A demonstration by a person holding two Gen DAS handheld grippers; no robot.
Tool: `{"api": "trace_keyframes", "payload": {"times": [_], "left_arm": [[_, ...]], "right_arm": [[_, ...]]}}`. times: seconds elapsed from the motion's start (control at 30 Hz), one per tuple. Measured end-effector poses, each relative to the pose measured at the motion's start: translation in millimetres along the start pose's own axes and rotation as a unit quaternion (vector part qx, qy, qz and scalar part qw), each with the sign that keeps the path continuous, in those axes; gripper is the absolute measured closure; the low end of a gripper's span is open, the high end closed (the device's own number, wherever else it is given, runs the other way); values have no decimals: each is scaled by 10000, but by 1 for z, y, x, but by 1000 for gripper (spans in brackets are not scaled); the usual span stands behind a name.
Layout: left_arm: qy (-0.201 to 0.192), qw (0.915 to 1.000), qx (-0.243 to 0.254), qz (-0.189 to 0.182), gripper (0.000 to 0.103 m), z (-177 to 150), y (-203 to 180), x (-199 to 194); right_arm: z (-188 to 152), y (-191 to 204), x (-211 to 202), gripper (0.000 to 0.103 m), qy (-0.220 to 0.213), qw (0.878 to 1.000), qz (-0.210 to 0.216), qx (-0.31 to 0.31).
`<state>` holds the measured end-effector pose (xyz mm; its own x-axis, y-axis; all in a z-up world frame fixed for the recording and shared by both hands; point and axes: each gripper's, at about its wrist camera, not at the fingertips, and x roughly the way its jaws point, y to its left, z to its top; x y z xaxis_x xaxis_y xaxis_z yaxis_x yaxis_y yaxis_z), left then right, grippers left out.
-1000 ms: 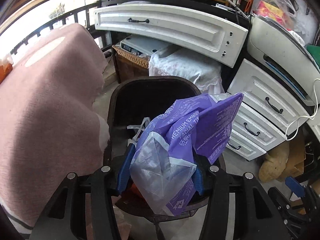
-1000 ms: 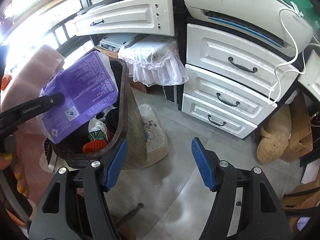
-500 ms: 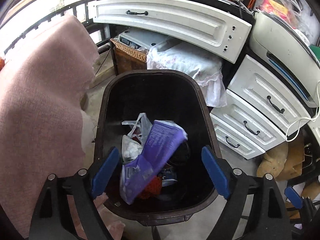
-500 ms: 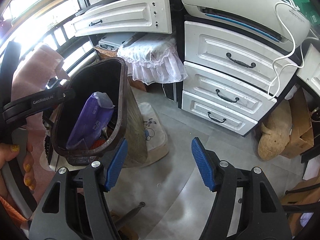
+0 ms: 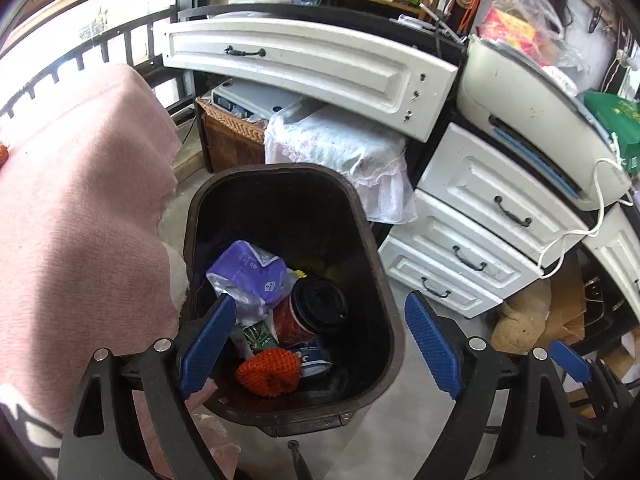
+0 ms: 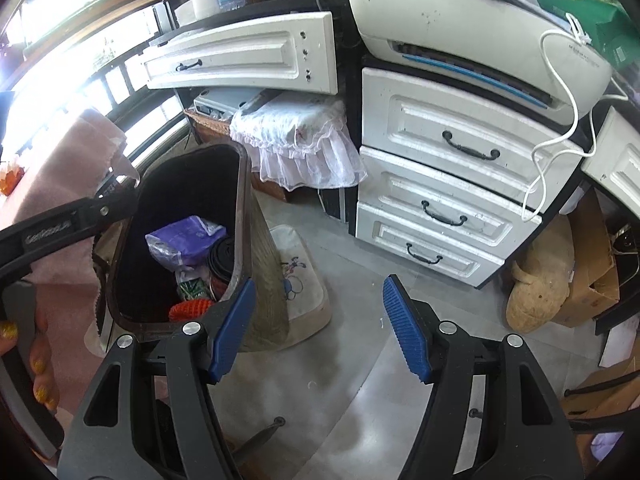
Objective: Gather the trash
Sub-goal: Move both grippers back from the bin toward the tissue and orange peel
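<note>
Crinkled purple plastic wrapper [image 5: 256, 276] is lying in the dark rounded bin [image 5: 376, 264]; both ribbed-padded grippers, left gripper [image 5: 320, 344] and right gripper [image 6: 316, 328], are hanging released, empty.

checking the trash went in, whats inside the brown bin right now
Inside the bin: a purple wrapper, a cup with a black lid, an orange net, a green packet and a small can. Anything beneath them is covered.
</note>
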<state>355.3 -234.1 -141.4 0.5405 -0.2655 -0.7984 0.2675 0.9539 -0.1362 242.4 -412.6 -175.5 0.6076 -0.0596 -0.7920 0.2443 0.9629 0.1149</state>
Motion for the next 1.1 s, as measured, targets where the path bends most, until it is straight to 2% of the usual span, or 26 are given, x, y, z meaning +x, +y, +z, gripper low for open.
{"api": "trace_keyframes", "payload": {"times": [0.23,0.4,0.43,0.53,0.7,0.83,0.93,1.1], "left_arm": [[-555,9975,205,-390,18,10,7,-64],[-806,9957,249,-379,17,22,35,-104],[-859,9955,252,-323,16,24,44,-111],[-990,9948,234,29,16,30,77,-126],[-1062,9920,-218,648,16,35,153,-143],[-1021,9881,-623,966,17,29,211,-151],[-1025,9854,-656,1187,18,27,244,-157],[-969,9858,-481,1286,25,43,285,-158]], "right_arm": [[28,15,-19,35,-319,9992,238,-13],[52,52,-32,35,-557,9958,626,-369],[56,63,-34,35,-593,9943,760,-458],[71,97,-39,24,-703,9889,1066,-758],[87,158,-45,24,-678,9747,1721,-1252],[94,209,-50,24,-562,9579,2255,-1688],[96,246,-51,24,-414,9440,2585,-2009],[91,294,-57,24,-341,9320,2767,-2314]]}}
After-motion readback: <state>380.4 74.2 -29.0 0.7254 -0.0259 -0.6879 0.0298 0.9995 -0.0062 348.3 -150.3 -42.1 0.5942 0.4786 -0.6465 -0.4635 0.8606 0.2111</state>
